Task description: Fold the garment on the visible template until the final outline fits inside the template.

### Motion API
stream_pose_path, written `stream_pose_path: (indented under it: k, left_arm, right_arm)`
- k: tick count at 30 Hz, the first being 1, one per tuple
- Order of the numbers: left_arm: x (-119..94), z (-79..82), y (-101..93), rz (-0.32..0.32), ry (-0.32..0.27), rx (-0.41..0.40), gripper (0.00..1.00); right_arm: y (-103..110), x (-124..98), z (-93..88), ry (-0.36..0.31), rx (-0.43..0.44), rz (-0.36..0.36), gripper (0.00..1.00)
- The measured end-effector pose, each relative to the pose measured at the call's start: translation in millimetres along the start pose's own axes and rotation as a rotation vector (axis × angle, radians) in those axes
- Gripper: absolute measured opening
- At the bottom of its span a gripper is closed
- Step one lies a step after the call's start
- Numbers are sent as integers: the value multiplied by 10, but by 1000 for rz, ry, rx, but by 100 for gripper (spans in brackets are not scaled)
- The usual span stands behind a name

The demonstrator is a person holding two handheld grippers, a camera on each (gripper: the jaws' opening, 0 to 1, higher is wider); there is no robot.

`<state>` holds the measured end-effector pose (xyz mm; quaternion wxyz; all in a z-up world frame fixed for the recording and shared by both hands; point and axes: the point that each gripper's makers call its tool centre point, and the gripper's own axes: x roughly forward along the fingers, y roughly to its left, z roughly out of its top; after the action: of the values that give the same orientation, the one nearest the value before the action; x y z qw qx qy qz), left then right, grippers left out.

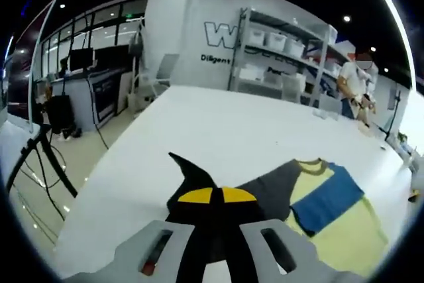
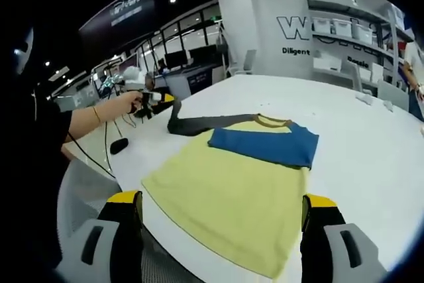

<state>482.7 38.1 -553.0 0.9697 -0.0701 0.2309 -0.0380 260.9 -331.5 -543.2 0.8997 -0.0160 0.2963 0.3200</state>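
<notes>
In the left gripper view, the left gripper (image 1: 212,197) had its yellow-tipped jaws brought together on the dark grey sleeve (image 1: 199,187) of the garment (image 1: 331,213), a peak of the cloth standing up above the tips. The rest of the garment lay flat to the right on the white table (image 1: 218,124): a yellow body and a blue sleeve (image 1: 328,197) folded across it. Beyond it the table ran broad and bare toward its far edge, with the left edge dropping to the floor near a tripod (image 1: 40,157). The lower part of the garment was cut off by the gripper body, and no template outline could be made out on the white surface. A person (image 1: 354,84) stood far off by the shelving (image 1: 285,54). In the right gripper view, the right gripper (image 2: 222,213) hung with its jaws spread wide, one to each side of the yellow hem and touching nothing; the hem lay close to the near table edge. This view showed the whole garment, with the grey sleeve stretched leftward off the body toward the left gripper, held in a person's hand (image 2: 129,103) near the table's left edge. Open table lay to the right of the garment.
</notes>
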Motion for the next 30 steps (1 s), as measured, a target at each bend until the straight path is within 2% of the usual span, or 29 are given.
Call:
stream_pose_path:
  k: [15,21,22,30]
  left_arm:
    - [175,239,-881,-169,-22,52,0]
    - [237,333,-1315,-246,-28,73,0]
    - [243,335,-1423,-274,-24,77,0]
    - [251,335,-1960,-365,-17,123,0]
  right_arm:
    - [27,14,-19,-2,7,-3,99]
    - [37,18,-40,-2,15,-2,99]
    - [35,18,-31,-9,21,-2,99]
    - [31,7,-64,-1,24,-5,99]
